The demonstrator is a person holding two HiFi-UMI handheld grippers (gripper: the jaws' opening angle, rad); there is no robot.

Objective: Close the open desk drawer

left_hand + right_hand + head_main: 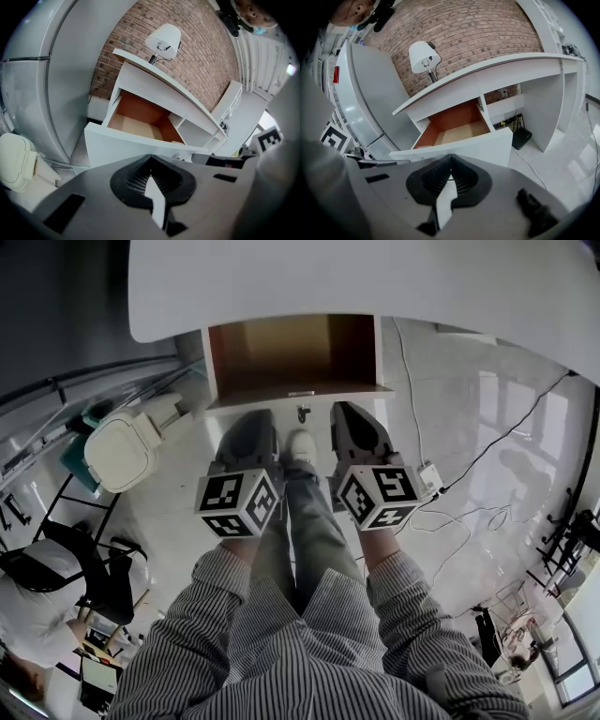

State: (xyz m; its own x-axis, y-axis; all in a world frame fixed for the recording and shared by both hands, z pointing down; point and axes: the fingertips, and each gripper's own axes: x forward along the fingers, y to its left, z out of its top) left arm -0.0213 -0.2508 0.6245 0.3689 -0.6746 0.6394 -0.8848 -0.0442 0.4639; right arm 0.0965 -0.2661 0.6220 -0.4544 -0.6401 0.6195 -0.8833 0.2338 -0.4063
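Brick wall (487,28) behind, white desk (520,70) in front of me. Its drawer (480,146) is pulled well out under the desktop, white front facing me, with reddish-brown walls and a bare tan floor inside. My left gripper (150,159) and right gripper (450,161) hover near that front, both jaws clenched tip to tip.

The surface (375,277) is plain white. The drawer (292,357) has a white front, reddish-brown inner walls and a paler tan bottom. The left gripper (249,432) and the right gripper (359,427) are matt grey with black ribbed pads, and their cubes are patterned in black-and-white squares. The sleeves (202,615) are finely striped grey and white. The lamp (421,55) is white, the wall (478,28) is red-brown brick, and the floor (469,456) is glossy pale grey.
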